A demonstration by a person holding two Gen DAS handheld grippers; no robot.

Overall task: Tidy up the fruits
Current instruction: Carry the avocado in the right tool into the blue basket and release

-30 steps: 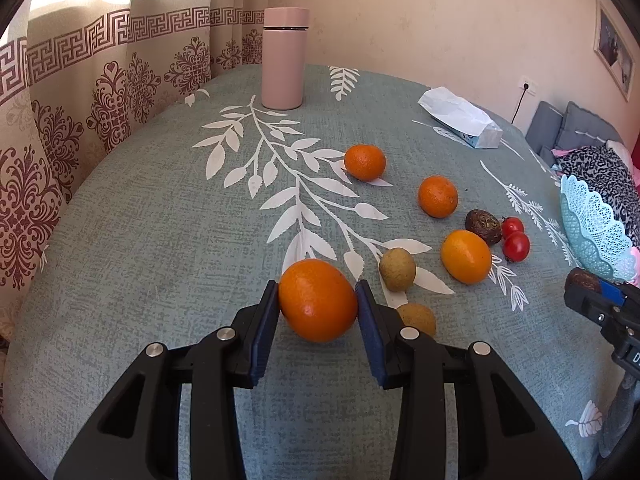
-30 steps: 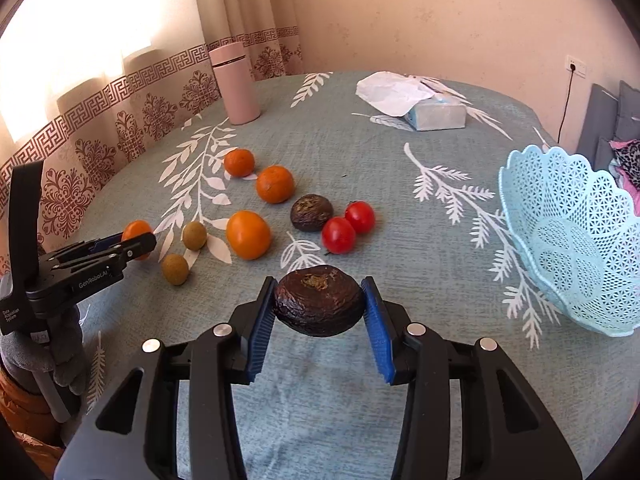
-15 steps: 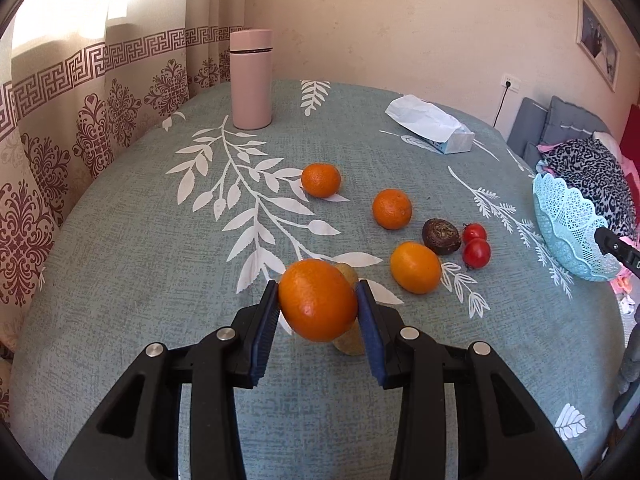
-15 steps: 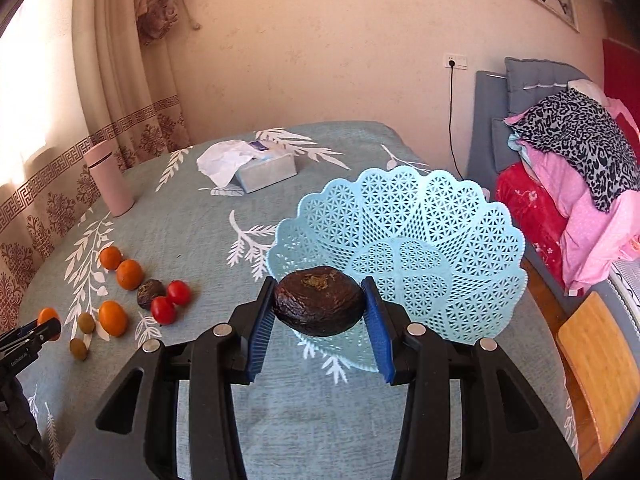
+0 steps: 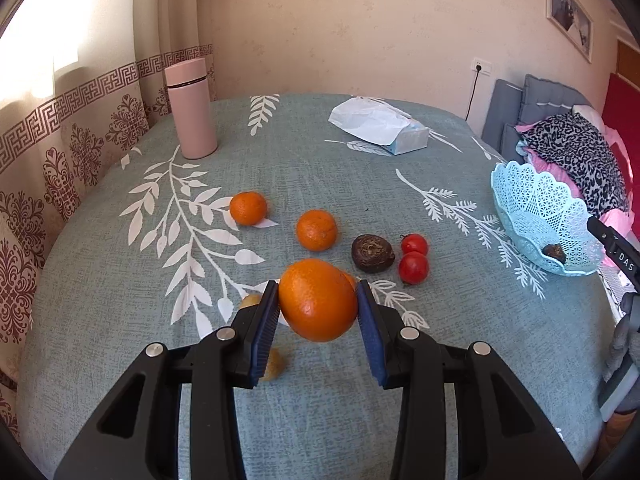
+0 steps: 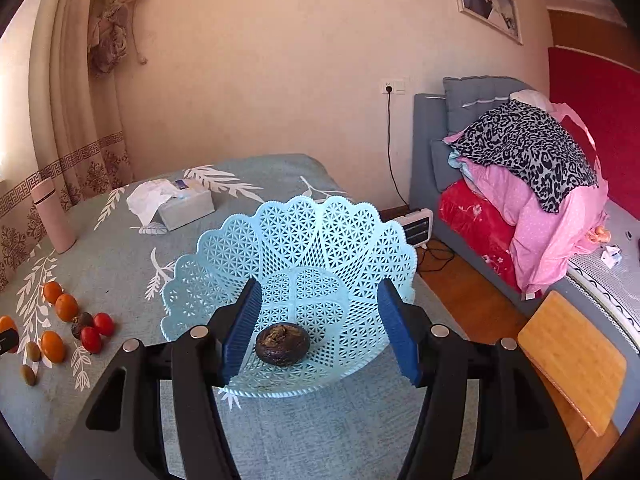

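My left gripper (image 5: 318,312) is shut on a large orange (image 5: 318,300) and holds it above the table. My right gripper (image 6: 320,332) is open over the light blue lattice basket (image 6: 224,252). A dark wrinkled fruit (image 6: 282,344) lies in the basket between its blue pads; it also shows in the left wrist view (image 5: 555,253), in the basket (image 5: 532,216) at the right. On the cloth lie two small oranges (image 5: 248,208) (image 5: 317,229), another dark fruit (image 5: 373,253), two tomatoes (image 5: 414,267) and small brown fruits (image 5: 274,365).
A pink flask (image 5: 191,109) stands at the back left. A tissue box (image 5: 380,126) lies at the back. The basket sits near the table's right edge. Beyond it are a sofa with piled clothes (image 6: 528,168) and a wooden stool (image 6: 572,360).
My right gripper carried the dark fruit over the basket, opened and let it drop in. My left gripper lifted the orange and moved right and back over the table.
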